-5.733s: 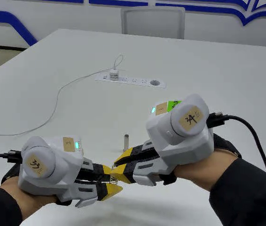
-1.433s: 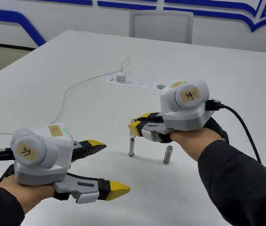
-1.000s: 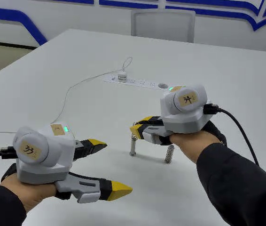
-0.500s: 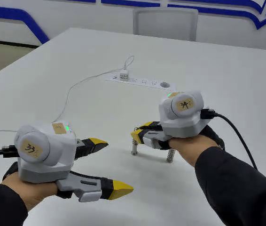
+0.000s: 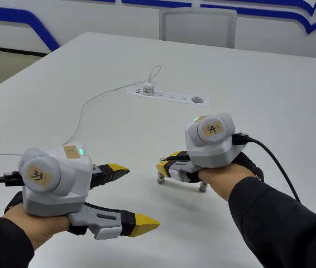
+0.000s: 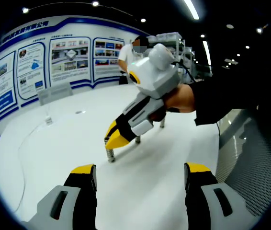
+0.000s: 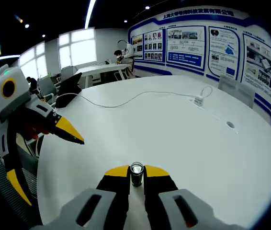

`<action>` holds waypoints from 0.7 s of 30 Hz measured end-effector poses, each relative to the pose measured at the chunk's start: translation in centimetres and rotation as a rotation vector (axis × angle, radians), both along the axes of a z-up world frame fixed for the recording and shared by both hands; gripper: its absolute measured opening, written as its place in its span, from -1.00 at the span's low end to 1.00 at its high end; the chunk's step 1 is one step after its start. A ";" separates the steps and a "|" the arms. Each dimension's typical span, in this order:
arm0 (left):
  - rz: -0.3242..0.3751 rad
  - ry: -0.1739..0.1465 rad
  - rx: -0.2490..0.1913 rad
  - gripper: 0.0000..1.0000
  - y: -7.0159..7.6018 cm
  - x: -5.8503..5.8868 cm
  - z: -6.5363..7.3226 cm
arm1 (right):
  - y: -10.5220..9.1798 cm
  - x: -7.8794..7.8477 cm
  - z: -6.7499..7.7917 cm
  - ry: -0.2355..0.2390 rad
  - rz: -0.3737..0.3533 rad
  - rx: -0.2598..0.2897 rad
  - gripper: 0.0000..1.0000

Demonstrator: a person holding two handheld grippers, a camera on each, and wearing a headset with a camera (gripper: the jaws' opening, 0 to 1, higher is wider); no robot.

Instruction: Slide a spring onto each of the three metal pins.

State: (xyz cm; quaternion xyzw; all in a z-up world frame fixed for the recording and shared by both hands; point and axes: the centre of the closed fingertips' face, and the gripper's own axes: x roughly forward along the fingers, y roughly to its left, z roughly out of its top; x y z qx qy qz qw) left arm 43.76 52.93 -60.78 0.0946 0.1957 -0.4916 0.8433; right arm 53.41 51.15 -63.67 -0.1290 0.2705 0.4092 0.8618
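My right gripper (image 5: 163, 167) is low over the white table (image 5: 258, 100), shut on a spring (image 5: 161, 179) that sits around an upright metal pin. In the right gripper view its yellow-tipped jaws pinch the round top of the spring (image 7: 136, 173). A second pin (image 5: 203, 186) wearing a spring stands just right of it, partly behind the hand. My left gripper (image 5: 131, 196) hovers at the near left, open, holding nothing. In the left gripper view the right gripper (image 6: 114, 140) presses on the spring (image 6: 110, 155), with two more pins (image 6: 138, 140) behind.
A power strip (image 5: 169, 97) with a white plug and a long cable (image 5: 85, 106) lies farther back on the table. A grey chair (image 5: 197, 25) stands at the far edge. A person (image 6: 128, 55) stands in the distance.
My right gripper has come down with the spring, lowering it along the pin toward the table. The left gripper stays open in about the same place.
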 end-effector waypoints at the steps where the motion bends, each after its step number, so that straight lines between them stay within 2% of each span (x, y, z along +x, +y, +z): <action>1: 0.000 0.000 0.000 0.52 0.0 0.0 0.0 | 0.0 0.0 -0.1 0.002 0.001 -0.002 -0.76; 8: -0.004 0.001 0.000 0.52 -0.1 -0.1 0.0 | -0.1 -0.3 -1.1 0.021 0.006 -0.033 -0.76; 21: -0.005 0.003 0.002 0.52 0.0 -0.1 -0.1 | -0.3 -0.8 -1.1 0.026 0.011 -0.041 -0.71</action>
